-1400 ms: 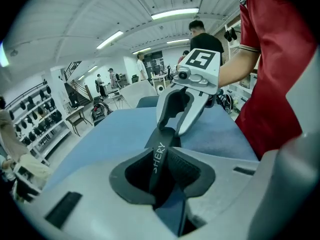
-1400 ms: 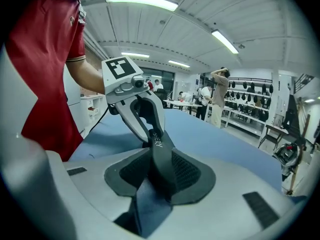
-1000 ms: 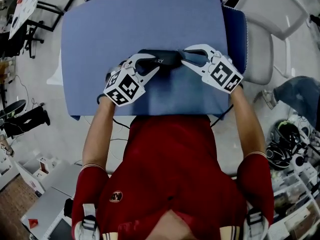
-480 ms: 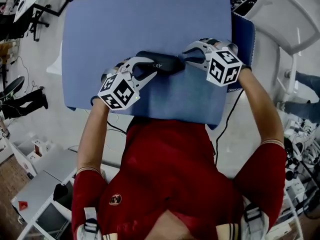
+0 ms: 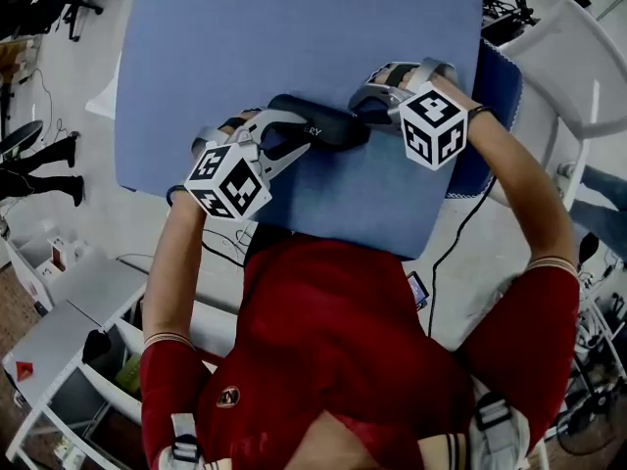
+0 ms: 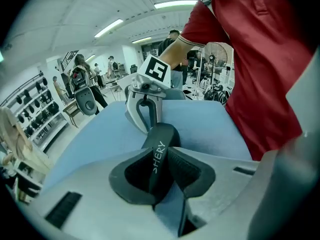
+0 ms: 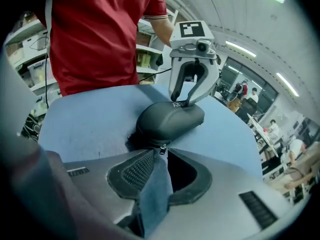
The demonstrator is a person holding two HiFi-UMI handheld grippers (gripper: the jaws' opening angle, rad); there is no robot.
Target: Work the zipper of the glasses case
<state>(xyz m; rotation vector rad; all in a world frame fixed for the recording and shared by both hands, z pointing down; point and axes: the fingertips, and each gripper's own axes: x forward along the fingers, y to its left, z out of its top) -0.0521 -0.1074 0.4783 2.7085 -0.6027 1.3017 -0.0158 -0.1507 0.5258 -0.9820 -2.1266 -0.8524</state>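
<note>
Blue cloth covers the worktop, which stands on a pale floor with shelving and cables round its edges. The person at its near edge wears a red shirt.

Near the middle of the worktop lies the glasses case, on the blue cloth. In the head view its long axis runs across from left to right. The left end is a little farther from the person than the right end. It is a black, rounded, hard-looking shell with a smooth matte skin. White lettering runs along one side, partly hidden.

The left tool is clamped across the left end of the case. In the left gripper view the dark pads press both sides of the case, and the lettered face stands between them.

The right tool meets the case's opposite end. In the right gripper view its tips are drawn in on the small metal zipper pull, with only a sliver of gap between them. That pull sits at the near end of the case, low on the dark seam line. Behind the tips, blue cloth shows between the pads.
</note>
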